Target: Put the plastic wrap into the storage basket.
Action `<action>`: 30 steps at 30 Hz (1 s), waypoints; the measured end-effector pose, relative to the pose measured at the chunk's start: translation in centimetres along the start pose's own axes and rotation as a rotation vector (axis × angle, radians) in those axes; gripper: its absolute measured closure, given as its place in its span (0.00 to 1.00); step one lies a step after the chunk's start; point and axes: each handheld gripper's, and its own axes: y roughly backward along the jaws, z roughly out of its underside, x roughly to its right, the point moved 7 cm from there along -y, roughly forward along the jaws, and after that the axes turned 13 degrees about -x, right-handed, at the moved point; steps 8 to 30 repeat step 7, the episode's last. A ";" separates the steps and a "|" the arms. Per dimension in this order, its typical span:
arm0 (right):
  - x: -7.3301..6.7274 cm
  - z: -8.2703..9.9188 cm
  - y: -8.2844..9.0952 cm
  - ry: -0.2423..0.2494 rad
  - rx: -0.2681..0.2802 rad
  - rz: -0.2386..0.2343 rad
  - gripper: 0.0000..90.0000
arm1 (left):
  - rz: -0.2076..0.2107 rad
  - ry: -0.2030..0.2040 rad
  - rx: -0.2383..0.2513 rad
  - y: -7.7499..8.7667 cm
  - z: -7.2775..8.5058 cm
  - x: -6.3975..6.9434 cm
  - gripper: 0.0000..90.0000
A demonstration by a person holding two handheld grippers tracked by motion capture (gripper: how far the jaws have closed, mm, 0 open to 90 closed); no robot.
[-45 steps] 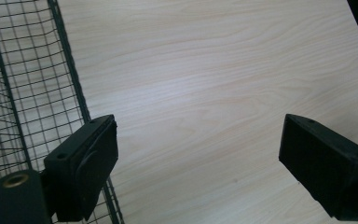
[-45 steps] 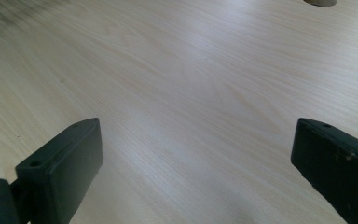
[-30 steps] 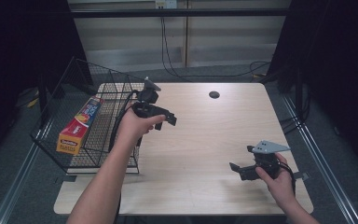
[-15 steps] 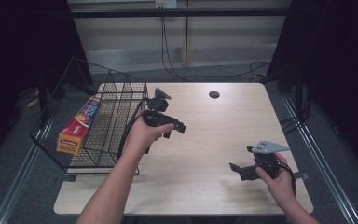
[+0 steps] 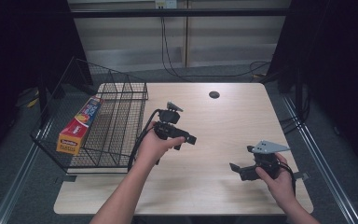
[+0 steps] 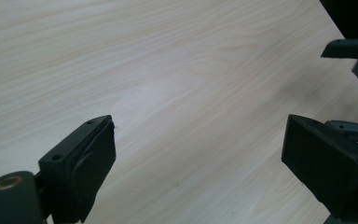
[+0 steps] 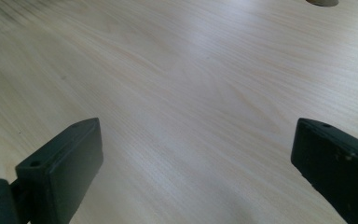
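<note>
Hovering over the bare middle of the bench, the left gripper sits just beside the wire basket with its jaws spread wide and nothing between them. The right gripper rests low near the front right corner, its jaws likewise spread and empty. The long boxed roll — the only loose thing near either hand — lies inside the basket along its far left side, well apart from both grippers. Judging by this layout, the placing looks done and the hands are in an idle stance between steps. Any next move on the box would call for the left gripper to turn back toward the basket, clear its wire rim and come down over the carton's narrow width — the right one is too far off to help.
</note>
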 end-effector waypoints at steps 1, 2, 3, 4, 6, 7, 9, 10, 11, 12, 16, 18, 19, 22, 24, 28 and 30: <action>0.0 0.0 0.0 -0.002 0.000 0.001 0.02 | 0.000 0.000 0.000 0.0 0.0 0.0 0.10; 0.0 0.0 0.0 -0.002 0.000 0.001 0.02 | -0.016 -0.008 -0.003 -0.1 0.1 -0.1 0.10; 0.0 0.0 0.0 0.000 -0.001 0.001 0.02 | -0.015 -0.002 0.014 -0.4 0.2 0.1 0.10; 0.0 0.0 0.0 0.003 0.000 0.000 0.02 | -0.013 -0.012 0.013 -0.5 0.3 0.1 0.10; 0.1 0.0 0.0 0.003 0.000 -0.002 0.02 | -0.008 -0.008 0.025 -0.8 0.4 0.4 0.10; 0.1 0.1 0.0 0.000 -0.003 -0.004 0.02 | -0.008 -0.008 0.025 -0.8 0.4 0.4 0.10; 0.1 0.1 0.0 0.000 -0.003 -0.004 0.02 | -0.008 -0.008 0.025 -0.8 0.4 0.4 0.10; 0.1 0.1 0.0 0.000 -0.003 -0.004 0.02 | -0.008 -0.008 0.025 -0.8 0.4 0.4 0.10; 0.1 0.1 0.0 0.000 -0.003 -0.004 0.02 | -0.008 -0.008 0.025 -0.8 0.4 0.4 0.10; 0.1 0.1 0.0 0.000 -0.003 -0.004 0.02 | -0.008 -0.008 0.025 -0.8 0.4 0.4 0.10; 0.1 0.1 0.0 0.000 -0.003 -0.004 0.02 | -0.008 -0.008 0.025 -0.8 0.4 0.4 0.10; 0.1 0.1 0.0 0.000 -0.003 -0.004 0.02 | -0.008 -0.008 0.025 -0.8 0.4 0.4 0.10; 0.1 0.1 0.0 0.000 -0.003 -0.004 0.02 | -0.008 -0.008 0.025 -0.8 0.4 0.4 0.10; 0.1 0.1 0.0 0.000 -0.003 -0.004 0.02 | -0.008 -0.008 0.025 -0.8 0.4 0.4 0.10; 0.1 0.1 0.0 0.000 -0.003 -0.004 0.02 | -0.008 -0.008 0.025 -0.8 0.4 0.4 0.10; 0.1 0.1 0.0 0.000 -0.003 -0.004 0.02 | -0.008 -0.008 0.025 -0.8 0.4 0.4 0.10; 0.1 0.1 0.0 0.000 -0.003 -0.004 0.02 | -0.008 -0.008 0.025 -0.8 0.4 0.4 0.10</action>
